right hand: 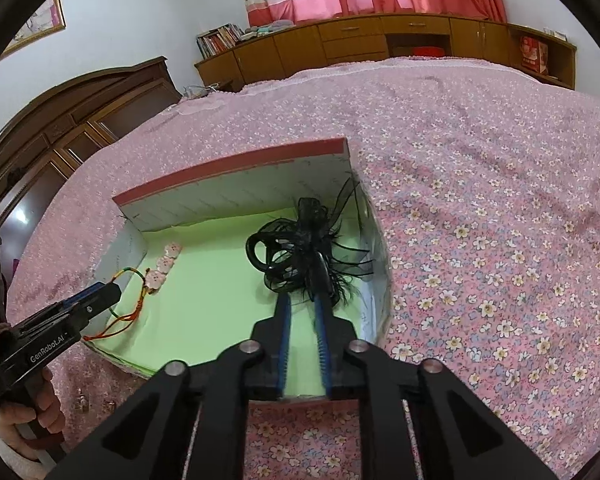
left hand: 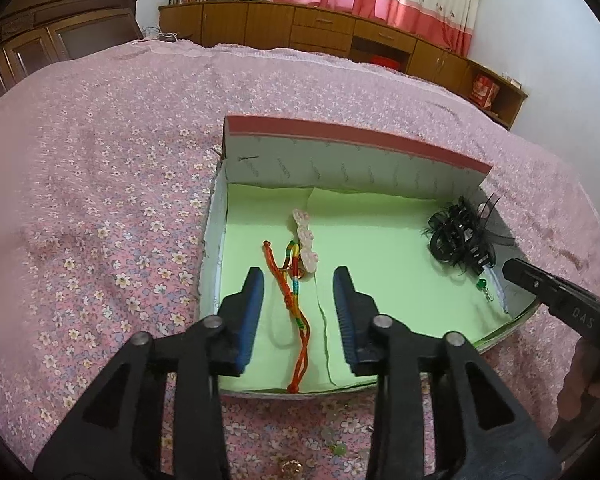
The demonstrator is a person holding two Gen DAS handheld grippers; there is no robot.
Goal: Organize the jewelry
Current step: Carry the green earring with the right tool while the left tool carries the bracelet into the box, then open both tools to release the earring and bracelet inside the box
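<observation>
A shallow box with a red rim and green lining lies on the bed. Inside it a red and multicoloured woven cord bracelet lies next to a pink flower hair clip. My left gripper is open and empty, its fingers either side of the cord, just above it. A black mesh hair accessory sits in the box's right corner, with a small green bead charm beside it. My right gripper is nearly closed, its fingertips at the black accessory's near edge; whether it grips is unclear.
The bed is covered by a pink floral sheet. Small trinkets lie on the sheet in front of the box. A wooden headboard is at the left, and a long wooden cabinet stands behind the bed.
</observation>
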